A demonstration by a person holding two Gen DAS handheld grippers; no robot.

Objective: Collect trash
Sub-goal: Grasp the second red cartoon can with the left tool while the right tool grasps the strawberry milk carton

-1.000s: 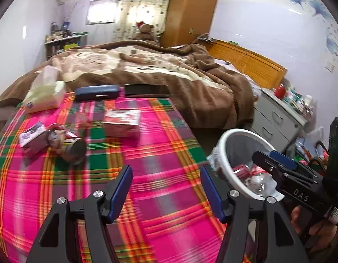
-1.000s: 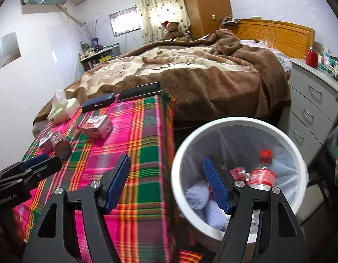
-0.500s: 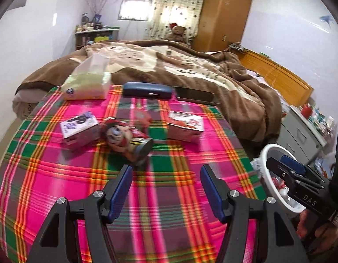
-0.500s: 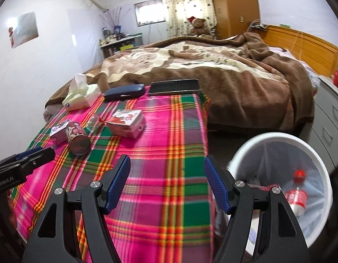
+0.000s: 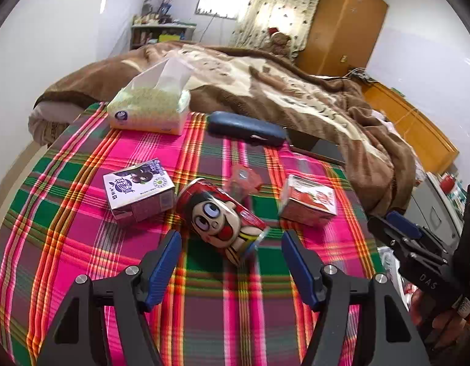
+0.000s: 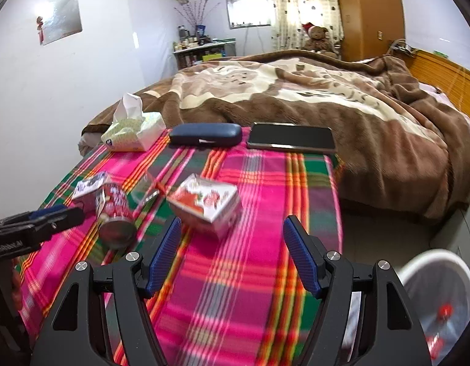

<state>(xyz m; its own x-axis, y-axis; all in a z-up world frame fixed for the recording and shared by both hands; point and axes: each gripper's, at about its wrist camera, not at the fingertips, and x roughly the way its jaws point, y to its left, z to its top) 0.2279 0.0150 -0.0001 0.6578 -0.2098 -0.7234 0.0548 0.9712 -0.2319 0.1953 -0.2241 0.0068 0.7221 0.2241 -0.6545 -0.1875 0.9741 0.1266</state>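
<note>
A red cartoon-face can (image 5: 222, 216) lies on its side on the plaid cloth (image 5: 82, 244), just ahead of my open, empty left gripper (image 5: 231, 251). A purple drink carton (image 5: 139, 189) lies to its left, a red-and-white carton (image 5: 308, 204) to its right, and a crumpled clear wrapper (image 5: 244, 180) behind it. In the right wrist view my open, empty right gripper (image 6: 232, 244) hovers just before the red-and-white carton (image 6: 206, 202), with the can (image 6: 114, 213) to its left. The white trash bin (image 6: 442, 302) stands at the lower right with a bottle inside.
A tissue pack (image 5: 149, 108), a dark blue glasses case (image 5: 245, 128) and a black tablet (image 6: 291, 138) lie along the cloth's far edge. A bed with a brown blanket (image 6: 296, 97) is behind. Grey drawers (image 5: 442, 210) stand at the right.
Both grippers have swung left, away from the bin and toward the trash on the cloth. The can and cartons now sit closer in both views. Both stay open.
</note>
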